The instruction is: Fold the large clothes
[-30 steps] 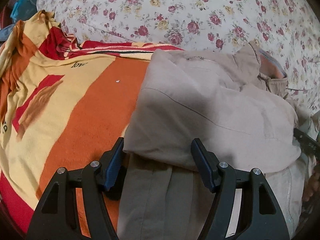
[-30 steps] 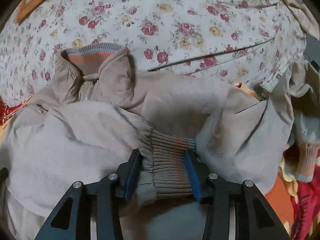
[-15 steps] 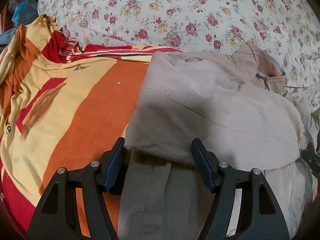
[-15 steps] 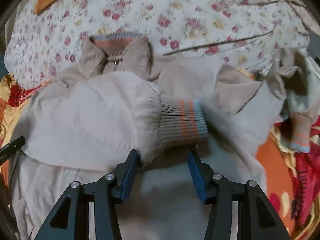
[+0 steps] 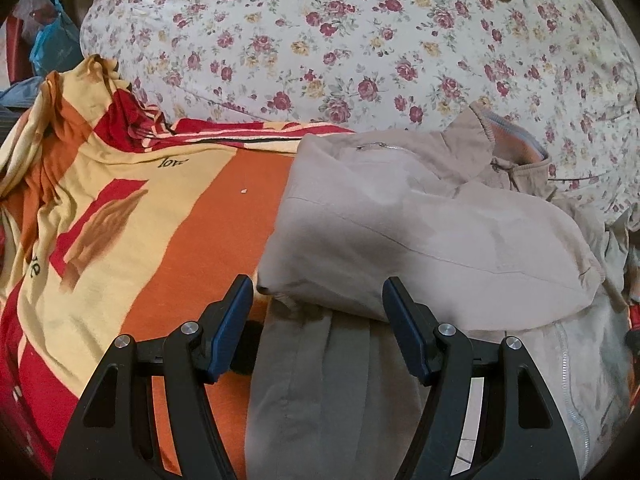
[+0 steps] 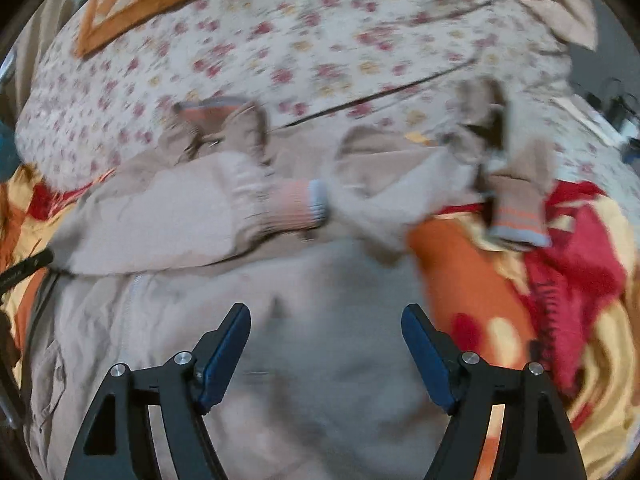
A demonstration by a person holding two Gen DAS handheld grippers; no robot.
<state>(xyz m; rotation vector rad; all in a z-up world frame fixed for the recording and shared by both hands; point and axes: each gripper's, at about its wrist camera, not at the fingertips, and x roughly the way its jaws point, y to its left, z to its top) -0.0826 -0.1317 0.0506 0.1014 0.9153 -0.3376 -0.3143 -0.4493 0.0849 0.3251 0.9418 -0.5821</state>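
One sleeve (image 6: 168, 220) is folded across the jacket (image 5: 420, 240) on the blanket (image 5: 192, 232); with the right gripper (image 6: 326, 344) just opened, empty, and the left gripper (image 5: 318, 312) apart, the far-right sleeve (image 6: 516, 200) should be folded squarely.

1. My right gripper (image 6: 326, 354) hangs over the beige jacket (image 6: 320, 360); its jaws have just been opening, nothing between them.
2. The folded sleeve's striped cuff (image 6: 298, 206) lies across the jacket's chest.
3. The other cuff (image 6: 518, 222) rests on the orange-red blanket (image 6: 480, 296).
4. A floral quilt (image 6: 320, 40) lies beyond; the view is blurred.
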